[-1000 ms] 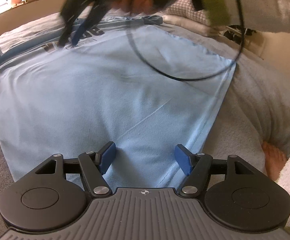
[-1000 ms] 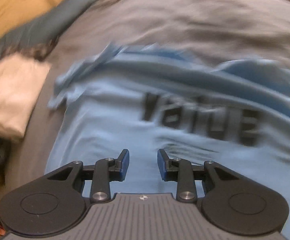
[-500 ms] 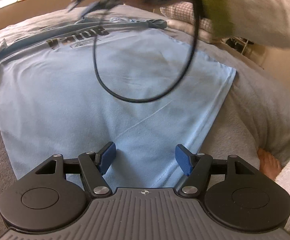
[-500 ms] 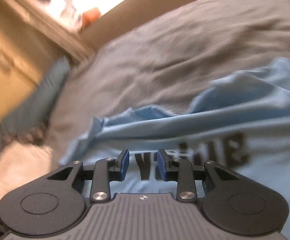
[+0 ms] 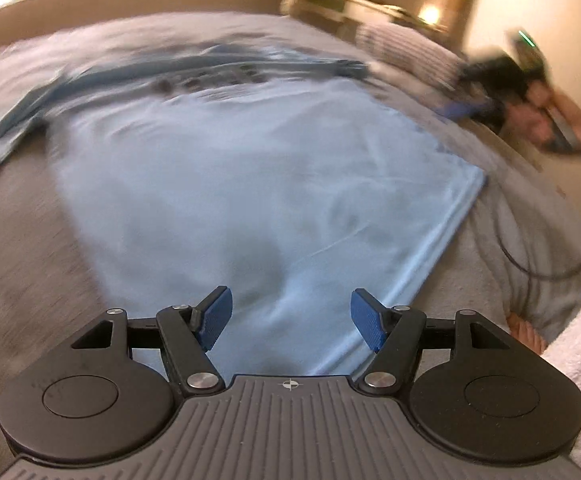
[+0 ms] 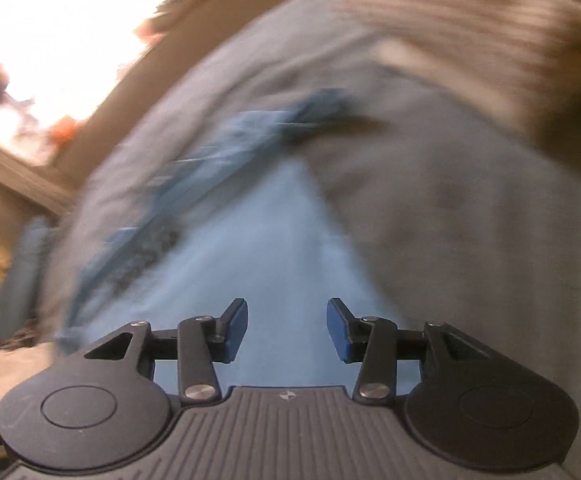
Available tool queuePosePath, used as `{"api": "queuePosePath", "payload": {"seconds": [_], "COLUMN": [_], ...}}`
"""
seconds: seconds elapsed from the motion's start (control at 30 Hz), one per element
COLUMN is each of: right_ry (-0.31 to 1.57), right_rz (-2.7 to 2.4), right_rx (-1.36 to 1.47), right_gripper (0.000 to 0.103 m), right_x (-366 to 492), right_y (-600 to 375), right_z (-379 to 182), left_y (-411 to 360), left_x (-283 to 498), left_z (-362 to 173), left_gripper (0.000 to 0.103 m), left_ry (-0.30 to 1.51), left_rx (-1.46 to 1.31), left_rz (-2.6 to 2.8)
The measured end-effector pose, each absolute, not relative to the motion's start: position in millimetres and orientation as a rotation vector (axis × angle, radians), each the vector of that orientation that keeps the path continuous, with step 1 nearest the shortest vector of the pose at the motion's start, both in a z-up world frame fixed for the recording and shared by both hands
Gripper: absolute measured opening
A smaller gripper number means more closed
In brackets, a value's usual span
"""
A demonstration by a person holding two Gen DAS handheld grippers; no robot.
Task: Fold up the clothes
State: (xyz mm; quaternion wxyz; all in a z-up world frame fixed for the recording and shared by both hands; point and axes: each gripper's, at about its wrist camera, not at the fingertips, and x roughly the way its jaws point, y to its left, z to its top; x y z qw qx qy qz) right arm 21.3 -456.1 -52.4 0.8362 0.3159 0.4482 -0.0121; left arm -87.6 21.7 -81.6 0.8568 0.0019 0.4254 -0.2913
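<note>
Black hand-held gripper (image 5: pixel 290 316), blue pads (image 5: pixel 215 317)

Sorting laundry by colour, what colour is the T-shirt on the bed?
Light blue T-shirt, clearest in the left wrist view.

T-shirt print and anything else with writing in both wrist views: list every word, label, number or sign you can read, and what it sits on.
Nothing can be read in these frames.
Dark print on the light blue T-shirt: lettering near its far end, too smeared by motion blur to read.
The same print in the right wrist view: only a dark smudge.
Gripper bodies: a small crosshair mark, no text.
</note>
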Motion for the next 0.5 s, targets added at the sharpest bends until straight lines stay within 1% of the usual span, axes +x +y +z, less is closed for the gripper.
{"api": "queuePosePath", "payload": {"seconds": [0.17,0.27,0.33,0.37,0.5], "right_ry": [0.975,0.972,0.959,0.953,0.966], "right_rz": [-0.144,-0.136,-0.117,-0.104,-0.049], "right_rx": [0.792,0.891,0.948,0.968,1.002], "right_gripper": [0.053,0.053,0.056,0.06,0.061], "right_x": [-17.2,-23.6,-23.9,-23.8,-22.7], "right_y": [-497.2,-507.9,-511.5,-512.6,-514.5], "right_z": [-85.7,-103.7,-112.4,-115.1,-119.7], "left_y": [56.4,67.8,73.4,76.4,83.7], "left_x": [-85.2,-84.3,-84.0,-83.8,-82.1], "left_z": [-86.9,-97.5,-104.5,-106.2,-107.7], "left_gripper": [0.066,0.066,0.066,0.066,0.065], "left_ry": [0.992,1.053,1.073,1.074,1.089], "left_rx": [-0.114,-0.22,-0.278,-0.303,-0.364], "left_rz": [-0.501,-0.491,-0.488,-0.486,-0.494]}}
